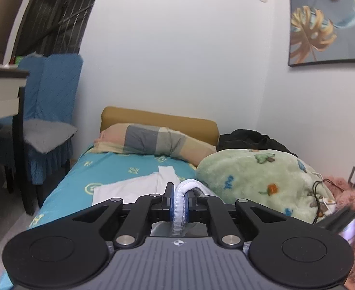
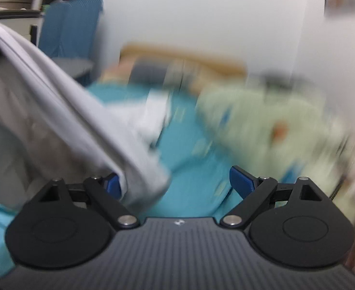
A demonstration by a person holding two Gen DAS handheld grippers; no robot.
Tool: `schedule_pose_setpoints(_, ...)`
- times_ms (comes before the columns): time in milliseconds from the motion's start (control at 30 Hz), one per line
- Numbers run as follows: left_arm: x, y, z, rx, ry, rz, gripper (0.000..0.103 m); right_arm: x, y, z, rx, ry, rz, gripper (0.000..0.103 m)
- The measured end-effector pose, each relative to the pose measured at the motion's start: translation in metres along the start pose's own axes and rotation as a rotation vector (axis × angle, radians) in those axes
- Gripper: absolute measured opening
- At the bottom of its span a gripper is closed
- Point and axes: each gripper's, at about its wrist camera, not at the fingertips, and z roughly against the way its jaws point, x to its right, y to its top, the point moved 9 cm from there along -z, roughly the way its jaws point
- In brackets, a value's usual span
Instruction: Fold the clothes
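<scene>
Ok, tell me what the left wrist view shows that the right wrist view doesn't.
Only the left wrist view: the left gripper shut on a white garment hem, and a sharp leaf painting. Only the right wrist view: the right gripper open, grey-white cloth draped across its left finger. Both: teal sheet, green blanket, blue chair.

A home bedroom is shown. A bed (image 1: pixel 80 183) with a turquoise sheet is set against a white wall, with a pillow (image 1: pixel 153 142) at its padded headboard (image 1: pixel 158 118). A fleece blanket (image 1: pixel 257 181), a covered chair (image 1: pixel 49 111) and a leaf painting (image 1: pixel 322 24) are also seen.
</scene>
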Motion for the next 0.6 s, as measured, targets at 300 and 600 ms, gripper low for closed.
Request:
schedule_pose_setpoints(300,-0.016,-0.028,-0.021,-0.174,0.019,0.027,0.011,0.036,0.060,0.087,0.510,-0.158,-0.090,0.090)
schedule_pose_setpoints(600,-0.003,-0.098,-0.055,-0.418,0.125,-0.241,0.055,0.041,0.060,0.078,0.488,-0.159,-0.119,0.090)
